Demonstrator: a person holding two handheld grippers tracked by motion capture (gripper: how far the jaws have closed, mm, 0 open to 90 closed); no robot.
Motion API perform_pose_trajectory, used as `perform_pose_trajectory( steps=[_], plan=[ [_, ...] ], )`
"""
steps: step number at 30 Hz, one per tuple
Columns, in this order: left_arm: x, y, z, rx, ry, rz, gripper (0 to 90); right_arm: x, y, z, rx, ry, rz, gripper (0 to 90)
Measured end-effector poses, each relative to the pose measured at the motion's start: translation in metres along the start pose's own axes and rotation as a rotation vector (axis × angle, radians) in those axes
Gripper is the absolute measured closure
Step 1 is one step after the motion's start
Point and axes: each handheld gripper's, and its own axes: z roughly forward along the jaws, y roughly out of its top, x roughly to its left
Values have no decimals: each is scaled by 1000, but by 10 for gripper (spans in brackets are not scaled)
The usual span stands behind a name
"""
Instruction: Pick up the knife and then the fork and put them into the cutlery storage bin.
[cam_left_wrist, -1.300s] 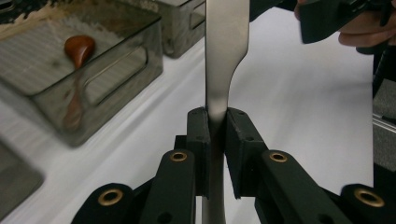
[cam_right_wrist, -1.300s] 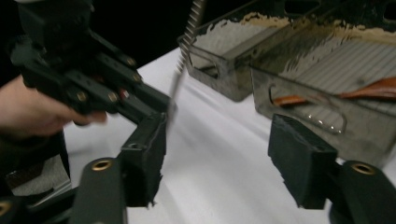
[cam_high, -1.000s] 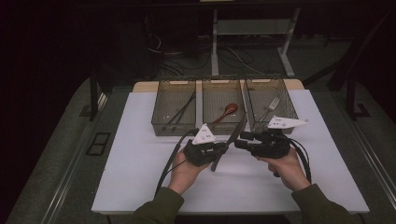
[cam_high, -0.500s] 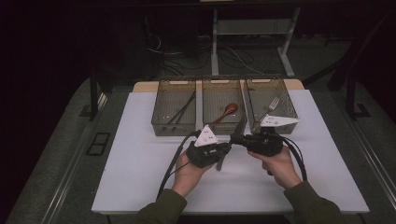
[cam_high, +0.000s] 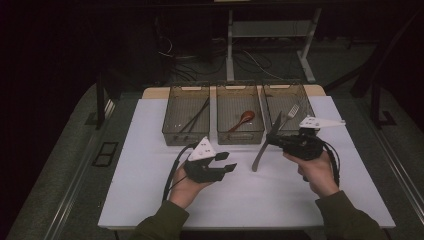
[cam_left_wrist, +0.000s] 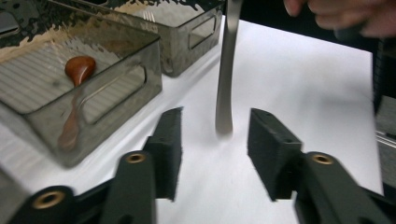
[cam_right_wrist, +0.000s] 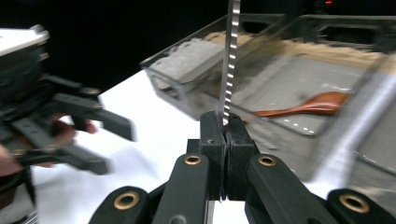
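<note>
A table knife (cam_high: 264, 147) hangs slanted over the white table, serrated blade up and handle end down. My right gripper (cam_high: 274, 141) is shut on the blade (cam_right_wrist: 231, 46), its pads (cam_right_wrist: 211, 135) pressed together around it. My left gripper (cam_high: 229, 162) sits to the left of the knife, and its jaws have just been opening. They stand apart with nothing between them. In the left gripper view the knife handle (cam_left_wrist: 226, 70) hangs just beyond the left gripper (cam_left_wrist: 215, 116). The left gripper (cam_right_wrist: 116, 151) also appears blurred in the right gripper view.
Three mesh baskets stand in a row at the back of the white mat (cam_high: 150, 190). The left basket (cam_high: 186, 137) holds dark chopsticks (cam_high: 192, 117), the middle one (cam_high: 240, 137) a red-brown spoon (cam_high: 242, 120), the right one (cam_high: 305, 95) a fork (cam_high: 291, 112).
The left gripper has let go of the knife, opened and drawn away to the left. The right gripper has carried the knife to the right.
</note>
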Motion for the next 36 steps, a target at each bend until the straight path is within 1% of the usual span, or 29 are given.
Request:
perform_pose_trajectory(
  steps=[3,4,6,8,10,14,17,20,23,25,26,27,29,30,33,36],
  plan=[
    [6,-8,-15,-3,-6,-15,431,-13,5,-12,-9,-40,14,886],
    [8,-12,-20,0,-6,-26,414,-17,7,-16,-14,-53,16,887],
    [10,-20,-30,5,4,-34,392,-25,11,-23,-27,-74,30,887],
    [13,-28,-38,7,3,-42,372,-34,17,-30,-39,-101,35,887],
    [15,-34,-45,9,13,-61,352,-40,23,-35,-49,-120,38,887],
    [18,-44,-59,9,31,-78,308,-53,41,-45,-82,-161,45,887],
    [20,-51,-68,9,47,-84,252,-61,55,-51,-103,-182,54,887],
    [22,-59,-73,12,59,-104,186,-69,68,-54,-120,-205,65,887],
    [22,-64,-72,19,69,-122,130,-78,77,-51,-121,-234,69,887],
    [21,-65,-71,21,74,-115,99,-87,80,-46,-128,-252,86,886],
    [21,-64,-70,30,80,-112,82,-91,81,-44,-133,-257,91,886],
    [20,-64,-68,29,86,-109,59,-97,82,-40,-131,-265,106,887],
    [20,-64,-66,45,85,-101,11,-105,80,-32,-112,-275,129,886],
    [19,-65,-65,50,83,-108,0,-108,78,-28,-98,-282,140,887],
    [20,-65,-64,55,82,-107,0,-114,73,-17,-60,-291,161,886],
    [21,-65,-66,55,85,-105,0,-117,67,-8,-35,-278,175,887]
  ],
)
